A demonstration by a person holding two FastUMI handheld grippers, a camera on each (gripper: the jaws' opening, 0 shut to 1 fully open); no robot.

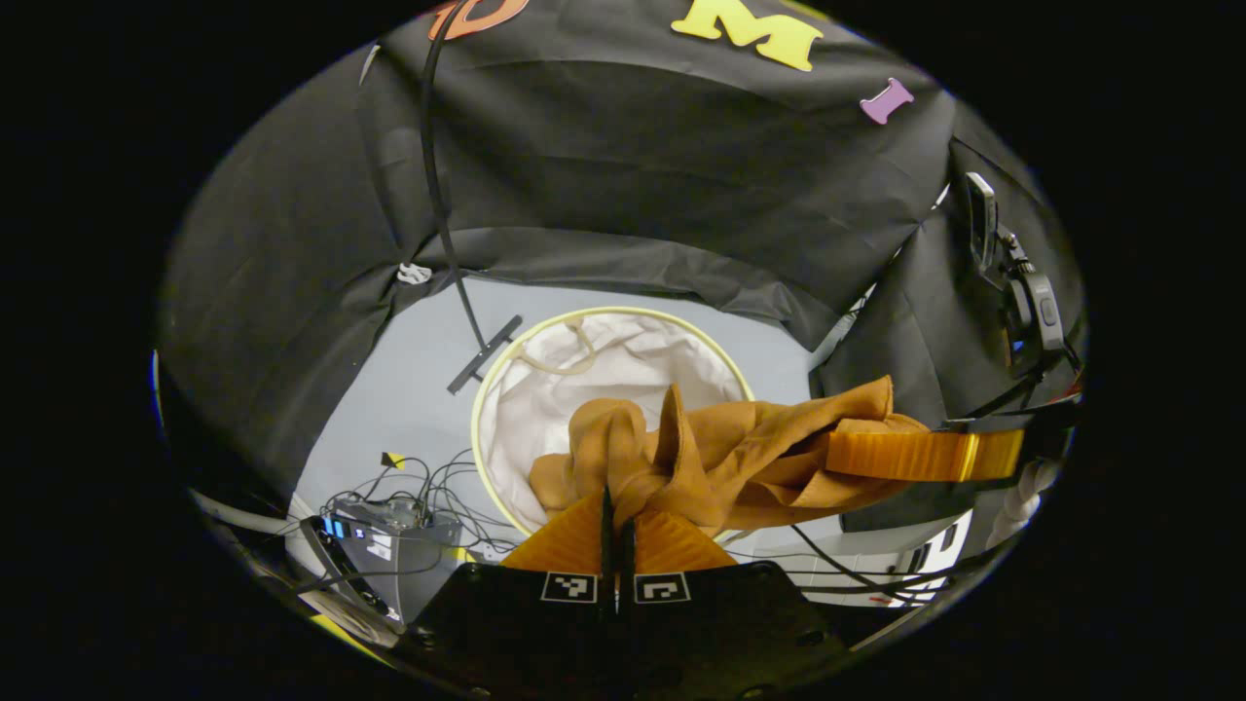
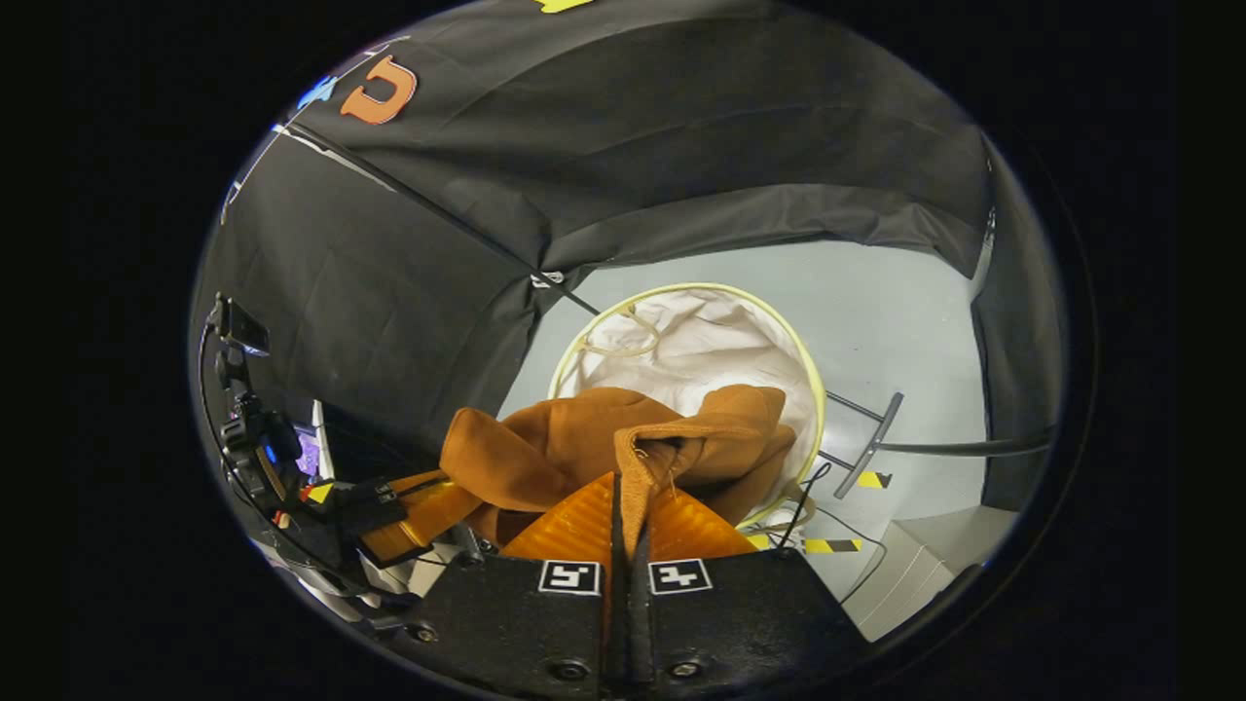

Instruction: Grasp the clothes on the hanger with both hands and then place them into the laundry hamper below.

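Note:
A brown garment (image 1: 720,453) hangs bunched between both grippers, above the round white laundry hamper (image 1: 545,389) with its pale yellow rim. In the left gripper view, my left gripper (image 1: 617,506) is shut on a fold of the cloth, and the right gripper (image 1: 876,453) comes in from the right, holding the garment's other end. In the right gripper view, my right gripper (image 2: 628,487) is shut on a brown fold of the garment (image 2: 584,438), which droops over the near rim of the hamper (image 2: 701,341). The left gripper (image 2: 419,516) shows at the lower left of that view.
The hamper stands on a grey floor (image 1: 409,380). A black stand foot (image 1: 484,353) and pole rise beside it. Cables and an electronics box (image 1: 389,545) lie at the left. A camera on a mount (image 1: 1012,282) sits at the right. Yellow-black tape marks (image 2: 827,545) dot the floor.

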